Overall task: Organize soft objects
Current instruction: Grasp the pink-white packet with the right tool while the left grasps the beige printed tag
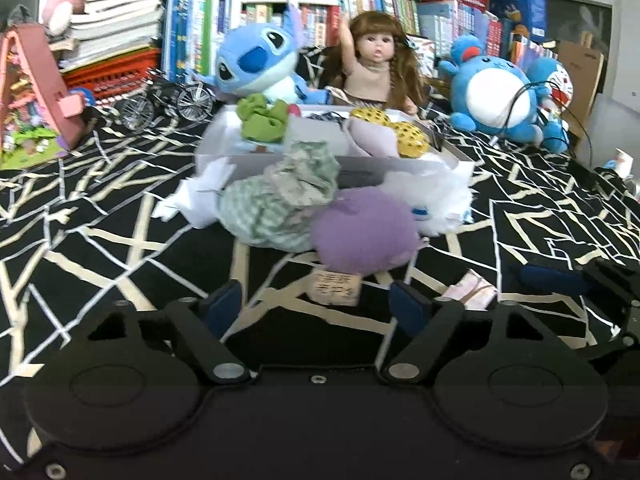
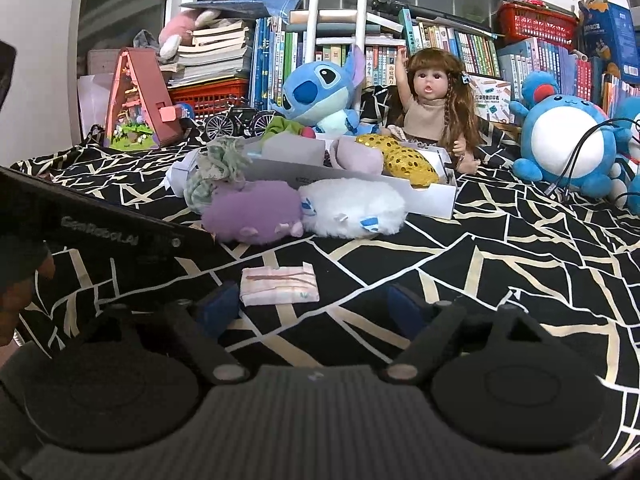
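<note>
Black patterned bedcover (image 2: 500, 248) carries my white box (image 2: 436, 200) far ahead, with the purple plush (image 1: 364, 236) and white plush (image 2: 352, 206) near its front wall. Both the left hand-held gripper (image 1: 316, 306) and right hand-held gripper (image 2: 310, 306) stand open, empty. I judge picking is next: the right must close on the small tissue pack (image 2: 278, 286).

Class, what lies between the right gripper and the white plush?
A pink tissue pack on the bedspread, before the white plush, in the right wrist view.

The black body of the left tongs (image 2: 100, 236), seen from the right wrist, bears pale lettering that reads roughly "GenRobot.AI". Print on the book spines (image 2: 460, 52) and the tag (image 1: 335, 289) under the purple plush is too blurred to read.
</note>
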Demonstrator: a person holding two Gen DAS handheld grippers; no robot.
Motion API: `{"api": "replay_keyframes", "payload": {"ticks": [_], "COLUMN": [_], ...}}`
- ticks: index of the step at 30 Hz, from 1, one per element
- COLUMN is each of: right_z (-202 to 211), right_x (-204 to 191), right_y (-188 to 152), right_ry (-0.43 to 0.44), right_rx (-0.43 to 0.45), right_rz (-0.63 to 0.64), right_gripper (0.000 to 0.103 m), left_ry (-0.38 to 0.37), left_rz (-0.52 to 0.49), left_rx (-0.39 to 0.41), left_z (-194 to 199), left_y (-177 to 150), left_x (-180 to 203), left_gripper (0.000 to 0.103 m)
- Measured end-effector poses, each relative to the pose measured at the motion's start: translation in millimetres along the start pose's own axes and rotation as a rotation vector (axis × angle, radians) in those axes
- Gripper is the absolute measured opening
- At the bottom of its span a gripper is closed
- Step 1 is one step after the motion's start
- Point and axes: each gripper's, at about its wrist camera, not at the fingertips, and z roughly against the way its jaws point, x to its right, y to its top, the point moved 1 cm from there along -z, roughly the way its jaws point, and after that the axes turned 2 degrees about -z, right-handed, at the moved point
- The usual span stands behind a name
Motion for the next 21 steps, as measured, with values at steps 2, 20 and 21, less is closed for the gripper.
{"api": "replay_keyframes", "payload": {"ticks": [2, 20, 21], "right_z": [0, -7, -8], "right_x": [0, -5, -5], "right_y": [0, 5, 6], "right_ry": [0.002, 0.043, 0.047], "right_rx": [0.001, 0.013, 0.012], "right_rz": [0.0, 0.045, 0.046], "right_gripper": [0.089, 0.089, 0.089], "left_ry": [-0.014, 0.0, 0.001], "left_rz": [-0.001, -0.02, -0.02], "left_rx": [-0.016, 0.014, 0.017], "left_z": [-5, 1, 3], "left_y": [1, 7, 8], "left_x": [2, 7, 7], "left_gripper": [0.062, 0.027, 0.027]}}
